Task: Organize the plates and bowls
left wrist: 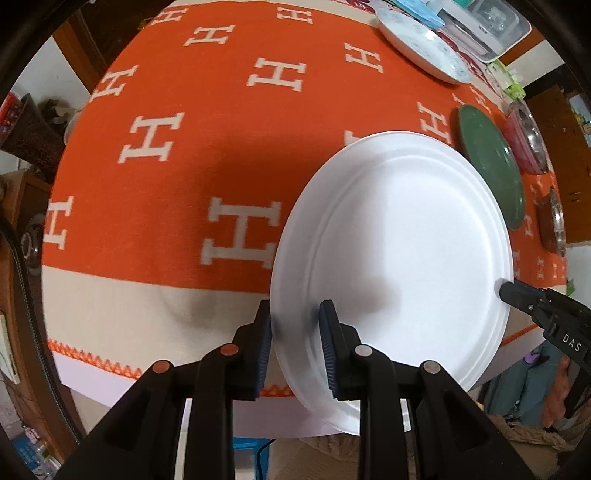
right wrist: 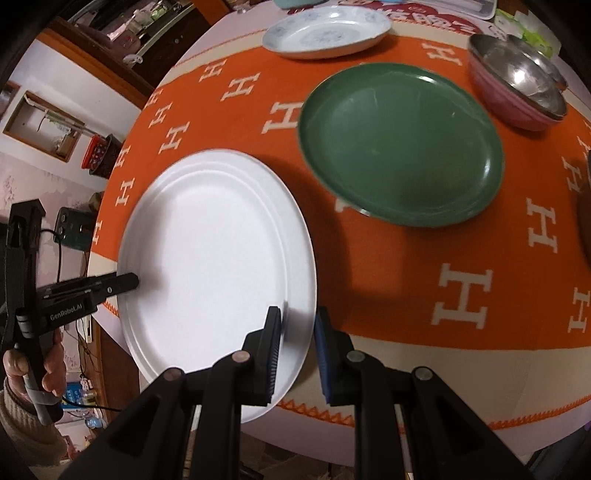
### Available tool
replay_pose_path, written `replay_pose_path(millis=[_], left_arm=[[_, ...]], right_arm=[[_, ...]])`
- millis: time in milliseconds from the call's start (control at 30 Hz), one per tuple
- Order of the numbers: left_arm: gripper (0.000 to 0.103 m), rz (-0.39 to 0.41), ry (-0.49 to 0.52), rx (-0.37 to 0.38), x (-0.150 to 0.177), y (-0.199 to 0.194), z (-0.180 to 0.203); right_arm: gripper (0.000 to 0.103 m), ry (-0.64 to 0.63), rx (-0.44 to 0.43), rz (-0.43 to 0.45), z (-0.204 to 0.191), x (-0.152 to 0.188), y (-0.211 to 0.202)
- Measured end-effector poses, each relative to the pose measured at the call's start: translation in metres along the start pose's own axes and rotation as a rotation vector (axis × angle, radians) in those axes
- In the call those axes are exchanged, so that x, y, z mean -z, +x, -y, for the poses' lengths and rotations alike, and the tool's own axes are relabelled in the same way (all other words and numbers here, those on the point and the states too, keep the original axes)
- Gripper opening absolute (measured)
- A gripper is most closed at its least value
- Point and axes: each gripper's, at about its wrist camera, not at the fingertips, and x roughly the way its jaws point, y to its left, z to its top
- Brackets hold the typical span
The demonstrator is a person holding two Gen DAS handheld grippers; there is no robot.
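Note:
A large white plate [left wrist: 399,240] [right wrist: 214,251] is held between both grippers, a little above the orange tablecloth [left wrist: 184,110] near the table's front edge. My left gripper [left wrist: 295,350] is shut on the plate's near-left rim, one pad above and one below. My right gripper [right wrist: 297,354] is shut on the opposite rim. Each gripper shows in the other's view: the right gripper [left wrist: 508,290] at the plate's right edge, the left gripper [right wrist: 129,282] at its left edge. A green plate [right wrist: 402,144] [left wrist: 491,166] lies on the cloth just beyond the white one.
A blue-patterned white plate [right wrist: 325,29] [left wrist: 421,40] sits further back. A pink bowl [right wrist: 517,110] holding a steel bowl [right wrist: 517,77] stands at the back right. A brown dish [left wrist: 552,221] is at the right edge. A hand [right wrist: 48,369] grips the left tool.

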Motion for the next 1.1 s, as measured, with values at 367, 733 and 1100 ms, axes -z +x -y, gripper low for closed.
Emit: replay_pose_path(millis=[367, 733, 1100], left_arm=[[0.023, 0.045, 0.039, -0.061, 0.0, -0.012, -0.01], [0.03, 0.005, 0.039, -0.045, -0.011, 0.01, -0.001], [0.067, 0.071, 0.084, -0.079, -0.019, -0.001, 0.012]], right_arm=[[0.018, -0.011, -0.003, -0.021, -0.006, 0.003, 0.009], [0.021, 0.034, 0.004, -0.034, 0.001, 0.002, 0.012], [0.037, 0.034, 0.027, -0.031, -0.001, 0.001, 0.007]])
